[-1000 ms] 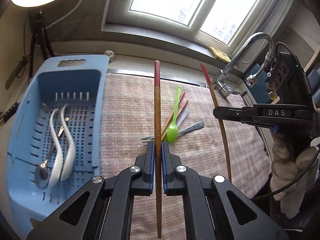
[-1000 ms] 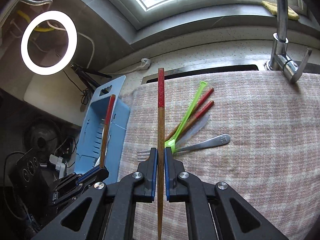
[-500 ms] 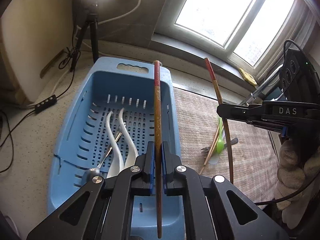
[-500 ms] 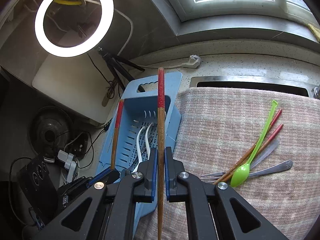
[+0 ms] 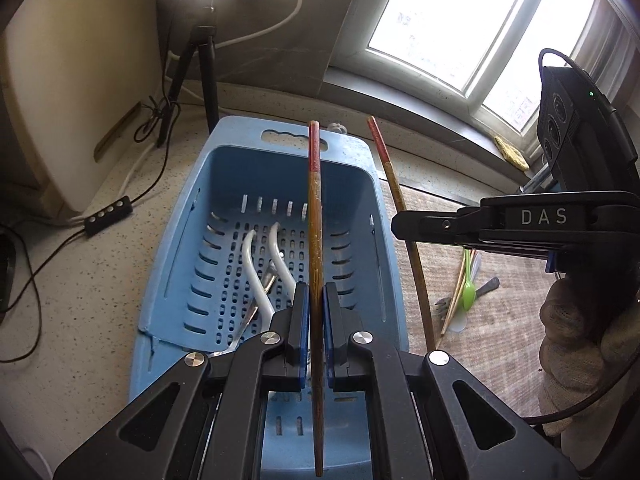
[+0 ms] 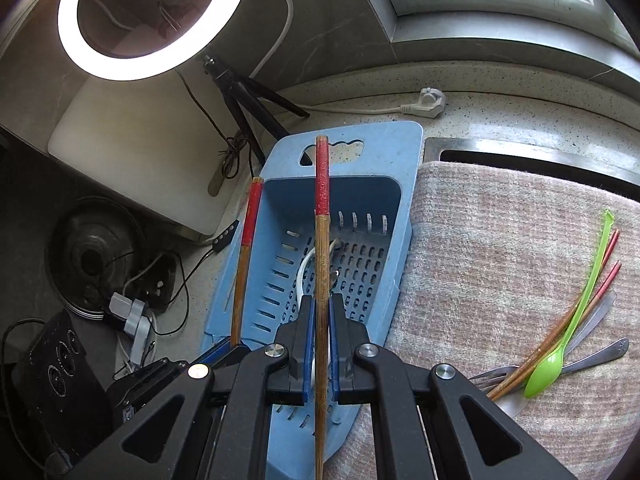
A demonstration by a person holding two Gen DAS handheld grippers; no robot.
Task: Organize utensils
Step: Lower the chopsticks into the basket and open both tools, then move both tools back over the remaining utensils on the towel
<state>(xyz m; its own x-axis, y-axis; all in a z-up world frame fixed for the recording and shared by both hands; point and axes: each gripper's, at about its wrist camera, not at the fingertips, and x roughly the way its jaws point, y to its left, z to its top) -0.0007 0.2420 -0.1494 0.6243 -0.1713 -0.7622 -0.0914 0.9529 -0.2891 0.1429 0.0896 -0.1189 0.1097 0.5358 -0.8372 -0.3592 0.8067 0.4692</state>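
Note:
My left gripper (image 5: 315,300) is shut on a red-tipped wooden chopstick (image 5: 315,220) that points out over the blue slotted basket (image 5: 192,240). My right gripper (image 6: 321,312) is shut on a matching chopstick (image 6: 321,240), also above the basket (image 6: 384,148). Each view shows the other gripper's chopstick (image 5: 400,208) (image 6: 245,256) beside it. Two white spoons (image 5: 252,264) and a metal utensil lie in the basket. On the cloth lie a green spoon (image 6: 560,336), a pair of red-tipped chopsticks (image 6: 576,312), a fork (image 6: 492,374) and other metal cutlery.
A ring light (image 6: 148,20) on a tripod (image 6: 240,100) stands behind the basket with cables and a switch box (image 5: 108,216) on the speckled counter. A white board leans at left. The pinkish cloth (image 6: 500,248) covers the sink area; a gloved hand (image 5: 580,344) holds the right gripper.
Both grippers have swung left from over the cloth to above the blue basket, each still clamping its chopstick. The cutlery pile on the cloth now lies off to the right.

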